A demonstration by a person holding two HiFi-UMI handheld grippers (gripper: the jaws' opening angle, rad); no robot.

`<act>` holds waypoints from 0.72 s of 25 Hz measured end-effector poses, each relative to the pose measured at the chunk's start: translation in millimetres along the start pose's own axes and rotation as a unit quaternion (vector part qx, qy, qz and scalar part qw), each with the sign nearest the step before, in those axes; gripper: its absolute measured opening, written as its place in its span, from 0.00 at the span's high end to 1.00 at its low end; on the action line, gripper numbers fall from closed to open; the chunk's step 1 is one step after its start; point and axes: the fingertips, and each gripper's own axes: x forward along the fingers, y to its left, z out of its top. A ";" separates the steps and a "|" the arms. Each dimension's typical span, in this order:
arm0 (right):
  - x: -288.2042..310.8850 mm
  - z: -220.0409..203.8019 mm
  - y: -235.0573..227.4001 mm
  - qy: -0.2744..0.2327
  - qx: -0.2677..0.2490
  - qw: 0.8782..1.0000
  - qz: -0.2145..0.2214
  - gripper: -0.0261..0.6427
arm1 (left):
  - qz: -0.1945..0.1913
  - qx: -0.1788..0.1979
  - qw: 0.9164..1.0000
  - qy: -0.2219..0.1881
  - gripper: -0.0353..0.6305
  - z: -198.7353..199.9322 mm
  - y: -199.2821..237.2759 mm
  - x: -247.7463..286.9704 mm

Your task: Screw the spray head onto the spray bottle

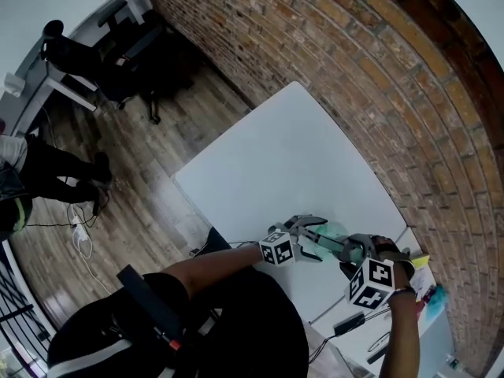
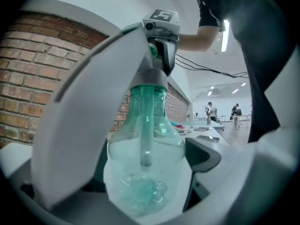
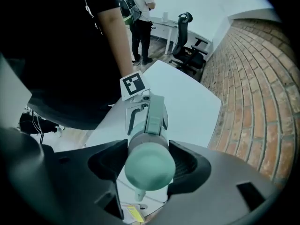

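Observation:
A clear green spray bottle (image 2: pixel 145 158) lies between the jaws of my left gripper (image 2: pixel 145 172), which is shut on its round body, base toward the camera. A dip tube (image 2: pixel 146 135) hangs inside it. The grey collar (image 2: pixel 149 81) of the spray head sits on the bottle's neck. My right gripper (image 3: pixel 147 165) is shut on the teal spray head (image 3: pixel 149 165). In the head view both grippers meet above the near corner of the white table (image 1: pixel 291 156): the left gripper (image 1: pixel 315 239) and the right gripper (image 1: pixel 354 250) hold the bottle (image 1: pixel 332 231) between them.
A brick wall (image 1: pixel 354 61) runs along the table's far side. Small yellow and teal items (image 1: pixel 425 278) lie on the neighbouring surface at the right. An office chair (image 1: pixel 134 53) and a standing person (image 1: pixel 47 172) are on the wooden floor to the left, with cables (image 1: pixel 79 227).

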 end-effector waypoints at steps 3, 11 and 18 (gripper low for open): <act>-1.9 1.7 -1.3 -0.015 0.035 0.999 -0.001 0.56 | 0.000 -0.003 1.000 0.002 0.20 -0.2 -0.6 0.0; -3.2 -0.1 -12.6 -0.073 0.227 0.971 -0.023 0.56 | 0.004 0.000 1.000 0.006 0.20 6.6 0.3 -0.7; -1.0 2.6 -13.5 -0.101 0.311 0.945 0.000 0.55 | 0.001 0.012 1.000 -0.019 0.20 30.1 -0.6 5.2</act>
